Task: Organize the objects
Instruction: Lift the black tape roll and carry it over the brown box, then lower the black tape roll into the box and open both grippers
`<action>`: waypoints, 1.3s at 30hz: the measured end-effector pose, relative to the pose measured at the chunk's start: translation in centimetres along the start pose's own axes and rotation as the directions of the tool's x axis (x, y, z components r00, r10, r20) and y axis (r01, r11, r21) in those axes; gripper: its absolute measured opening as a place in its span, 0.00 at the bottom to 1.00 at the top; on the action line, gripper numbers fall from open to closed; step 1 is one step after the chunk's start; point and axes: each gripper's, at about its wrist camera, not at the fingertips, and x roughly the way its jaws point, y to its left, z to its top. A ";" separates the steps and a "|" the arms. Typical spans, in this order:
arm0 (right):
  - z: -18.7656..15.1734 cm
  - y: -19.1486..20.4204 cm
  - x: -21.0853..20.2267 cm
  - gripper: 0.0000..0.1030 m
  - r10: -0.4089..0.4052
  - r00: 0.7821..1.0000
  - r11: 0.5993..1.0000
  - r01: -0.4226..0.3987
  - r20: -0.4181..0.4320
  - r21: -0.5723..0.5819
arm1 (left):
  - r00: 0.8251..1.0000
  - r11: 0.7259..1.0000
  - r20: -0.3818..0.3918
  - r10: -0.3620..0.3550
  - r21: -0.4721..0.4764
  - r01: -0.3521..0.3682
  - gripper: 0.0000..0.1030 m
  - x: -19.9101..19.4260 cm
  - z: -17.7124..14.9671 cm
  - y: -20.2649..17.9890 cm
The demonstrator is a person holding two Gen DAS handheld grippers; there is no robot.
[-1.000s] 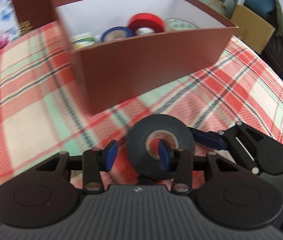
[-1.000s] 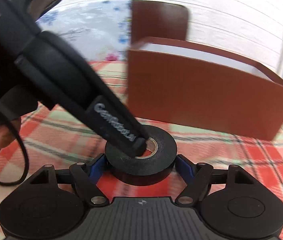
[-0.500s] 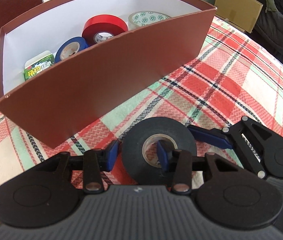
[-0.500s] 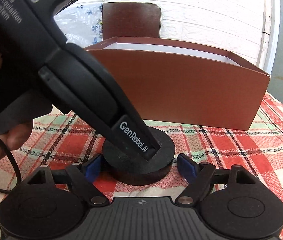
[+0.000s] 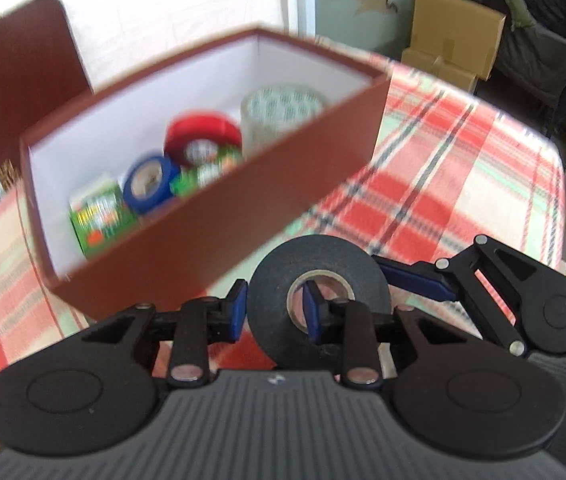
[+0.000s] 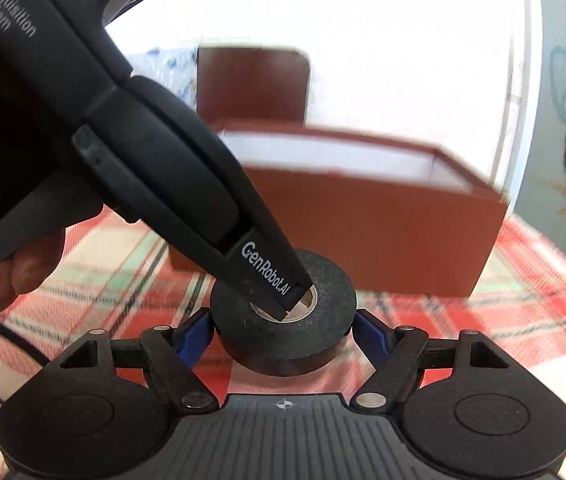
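A black tape roll [image 5: 319,280] [image 6: 283,332] sits between both grippers, just in front of the brown box [image 5: 303,168] [image 6: 363,232]. My left gripper [image 5: 276,312] [image 6: 291,296] is closing over the roll's wall. One pad touches the outside and the other stands in the core with a small gap. My right gripper [image 6: 283,336] is closing too, and its blue pads touch the roll's two sides. One of its fingers [image 5: 415,282] shows beside the roll. Whether the roll is off the cloth I cannot tell.
The box holds a red roll [image 5: 203,136], a blue roll [image 5: 149,180], a patterned tape [image 5: 283,112] and green packets [image 5: 99,216]. A chair back [image 6: 251,80] stands behind. A hand [image 6: 11,272] holds the left gripper. Cardboard boxes [image 5: 455,32] and a seated person [image 5: 551,0] lie beyond the table's right edge.
The left jaws have narrowed around the roll's wall and the left gripper has risen, showing more of the box's inside. The right pads stood off the roll and now touch its sides.
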 end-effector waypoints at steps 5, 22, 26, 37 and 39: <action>2.2 -0.3 -1.2 0.72 -0.047 0.994 0.998 0.050 0.095 -0.024 | 0.996 0.999 0.089 0.007 0.038 -0.010 0.30 -2.4 2.3 -0.2; 9.1 -1.3 4.7 0.72 -0.046 0.976 0.997 0.058 0.212 -0.051 | 0.971 0.989 0.195 0.140 0.012 -0.145 0.30 -2.4 8.2 2.8; 9.6 -1.3 6.5 0.72 -0.033 0.979 0.997 0.045 0.201 -0.055 | 0.971 0.988 0.183 0.153 -0.001 -0.155 0.31 -1.4 8.6 4.0; 10.6 -1.0 10.5 0.72 -0.012 0.984 0.999 0.021 0.178 -0.050 | 0.972 0.985 0.161 0.171 -0.023 -0.169 0.31 0.8 9.5 6.3; 10.8 -0.9 11.1 0.72 -0.012 0.985 0.998 0.021 0.174 -0.052 | 0.971 0.985 0.161 0.175 -0.025 -0.173 0.32 1.1 9.6 6.6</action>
